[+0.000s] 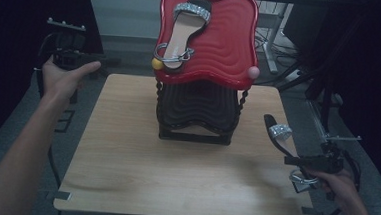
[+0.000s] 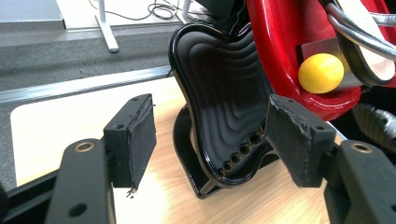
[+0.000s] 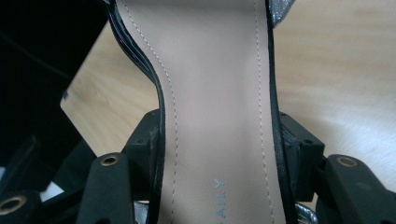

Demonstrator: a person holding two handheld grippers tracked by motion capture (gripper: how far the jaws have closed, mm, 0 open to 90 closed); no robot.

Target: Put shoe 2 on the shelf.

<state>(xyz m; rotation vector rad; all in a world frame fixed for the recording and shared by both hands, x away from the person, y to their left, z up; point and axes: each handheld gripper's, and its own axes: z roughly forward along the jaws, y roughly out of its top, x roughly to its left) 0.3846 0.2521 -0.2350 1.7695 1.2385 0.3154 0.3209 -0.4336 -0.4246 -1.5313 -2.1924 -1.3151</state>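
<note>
Black heeled sandal with a glittery strap (image 1: 280,134) sits clamped across its sole in the right tongs (image 1: 309,163), right of the red wavy-tiered display stand (image 1: 222,44); probably it goes beside its mate (image 1: 184,31), lifted level. Left tongs (image 2: 212,140) gape empty.

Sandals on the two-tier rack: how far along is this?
About halfway, it seems. Done: one sandal lies on the red upper tray. In hand: the right gripper is shut on the second sandal, held above the table's right edge. Left: placing it, probably on the black lower tray, where no shoe can be seen. The left gripper is open beside the rack.
</note>
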